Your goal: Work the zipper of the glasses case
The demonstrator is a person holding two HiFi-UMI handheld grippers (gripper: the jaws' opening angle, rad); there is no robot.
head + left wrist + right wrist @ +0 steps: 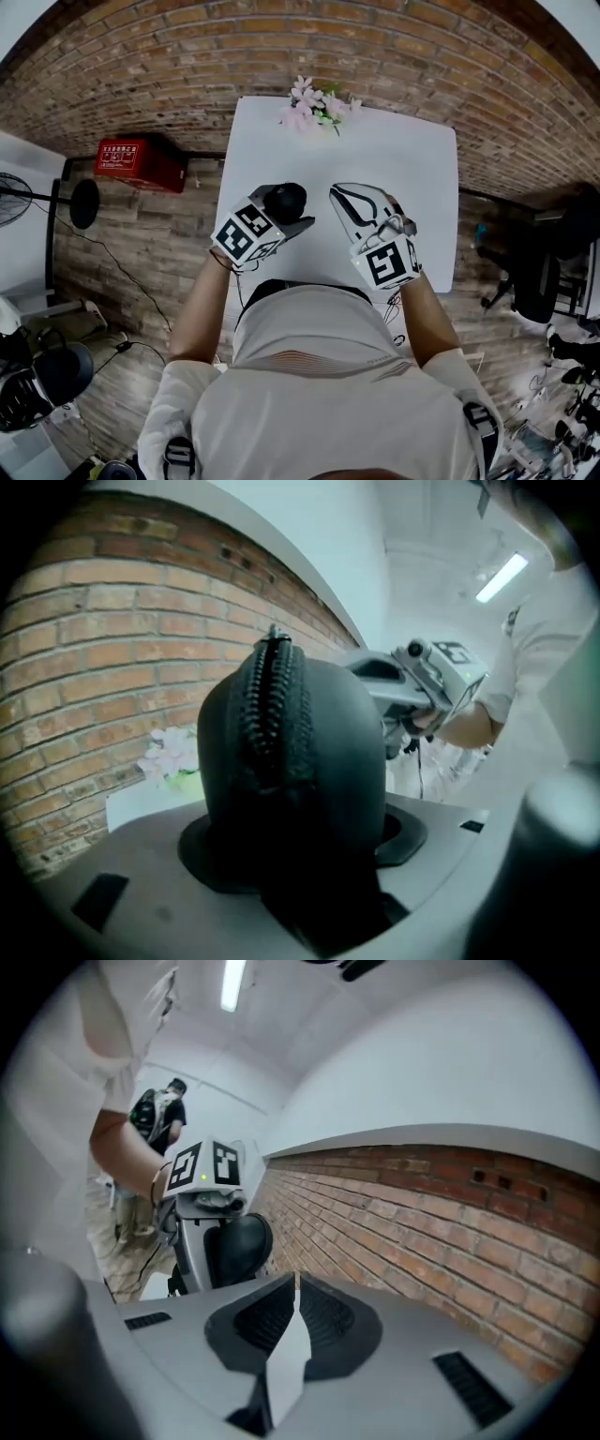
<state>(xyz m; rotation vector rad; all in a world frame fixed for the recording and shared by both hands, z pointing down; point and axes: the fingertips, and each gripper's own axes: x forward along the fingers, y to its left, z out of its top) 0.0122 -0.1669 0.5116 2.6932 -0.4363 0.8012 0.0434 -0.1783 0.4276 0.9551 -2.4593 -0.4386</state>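
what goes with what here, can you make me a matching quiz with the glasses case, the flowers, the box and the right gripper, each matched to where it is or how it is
Things:
1. glasses case
2. flowers
3. box
4. right gripper

Place or state:
a. red, on the floor to the left of the table
b. jaws together, nothing between them
c. black, clamped in the left gripper
d. at the far edge of the table

Pairs: 1-c, 2-d, 3-a, 4-b
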